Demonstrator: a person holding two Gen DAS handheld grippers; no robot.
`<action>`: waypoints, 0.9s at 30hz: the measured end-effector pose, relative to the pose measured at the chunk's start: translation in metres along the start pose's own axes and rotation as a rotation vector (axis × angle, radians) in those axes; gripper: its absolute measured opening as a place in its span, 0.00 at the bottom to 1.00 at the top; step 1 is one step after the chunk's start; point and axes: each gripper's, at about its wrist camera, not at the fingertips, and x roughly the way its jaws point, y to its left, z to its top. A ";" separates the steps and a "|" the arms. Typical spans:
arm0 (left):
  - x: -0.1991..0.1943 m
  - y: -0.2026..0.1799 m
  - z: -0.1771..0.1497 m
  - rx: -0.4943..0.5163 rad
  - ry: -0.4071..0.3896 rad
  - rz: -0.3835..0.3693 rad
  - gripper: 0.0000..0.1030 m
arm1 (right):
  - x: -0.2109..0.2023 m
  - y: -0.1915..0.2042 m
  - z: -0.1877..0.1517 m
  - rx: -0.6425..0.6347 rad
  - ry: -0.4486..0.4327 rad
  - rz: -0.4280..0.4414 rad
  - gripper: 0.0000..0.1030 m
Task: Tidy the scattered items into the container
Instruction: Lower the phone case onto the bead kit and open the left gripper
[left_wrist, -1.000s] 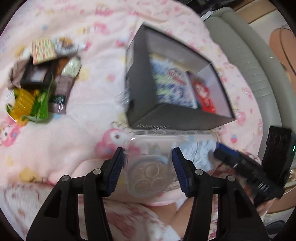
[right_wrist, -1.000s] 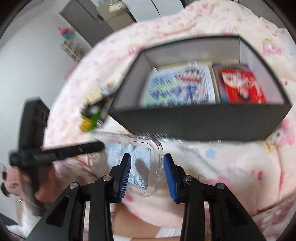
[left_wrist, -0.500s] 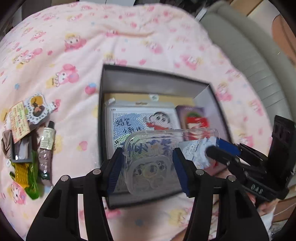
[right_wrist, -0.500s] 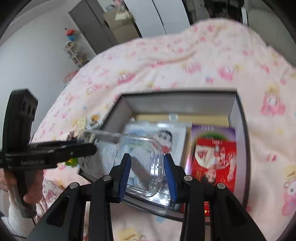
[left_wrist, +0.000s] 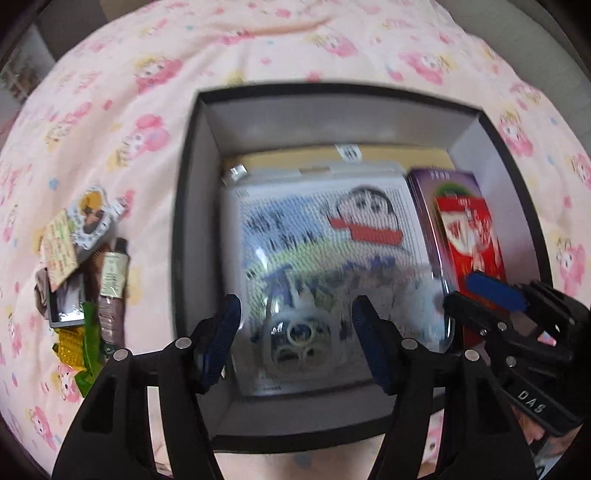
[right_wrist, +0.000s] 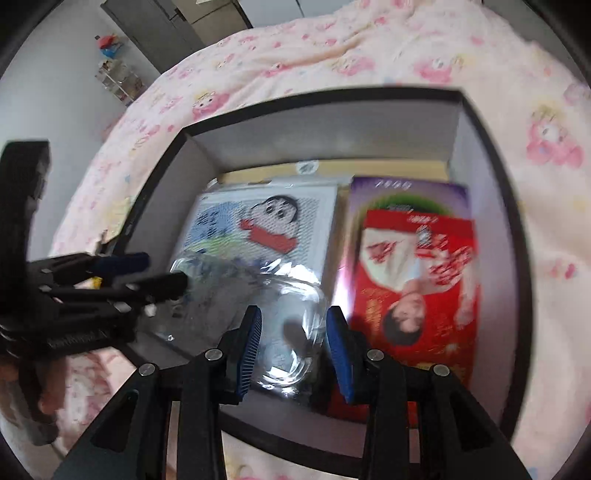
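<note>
A pink cartoon-print bedspread (left_wrist: 258, 48) carries a dark, open-topped box (left_wrist: 188, 206), its tall grey walls fencing in a white cartoon-figure packet (left_wrist: 325, 229) at left and a red-and-purple packet (right_wrist: 417, 266) at right, with bare floor showing only along the near wall. A clear plastic case (left_wrist: 351, 314) sits over the near part of the cartoon packet, inside the box rim. The left gripper (left_wrist: 295, 332) has its fingers spread either side of the case's one end; the right gripper (right_wrist: 291, 339) straddles the other, and contact is too blurred to tell. Only the left wrist view shows the scattered snack wrappers (left_wrist: 81, 273) heaped on the bedspread just left of the box; only the right shows grey cabinets (right_wrist: 166, 33) beyond the bed.
</note>
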 end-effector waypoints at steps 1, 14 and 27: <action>0.000 0.001 0.001 -0.010 -0.011 -0.004 0.62 | -0.001 0.004 0.001 -0.018 -0.023 -0.032 0.33; 0.028 -0.013 0.021 0.026 0.053 -0.067 0.59 | 0.019 0.015 0.005 -0.051 0.070 0.132 0.35; 0.032 -0.015 0.019 0.046 0.098 0.002 0.53 | 0.010 -0.007 0.007 -0.019 0.037 -0.052 0.35</action>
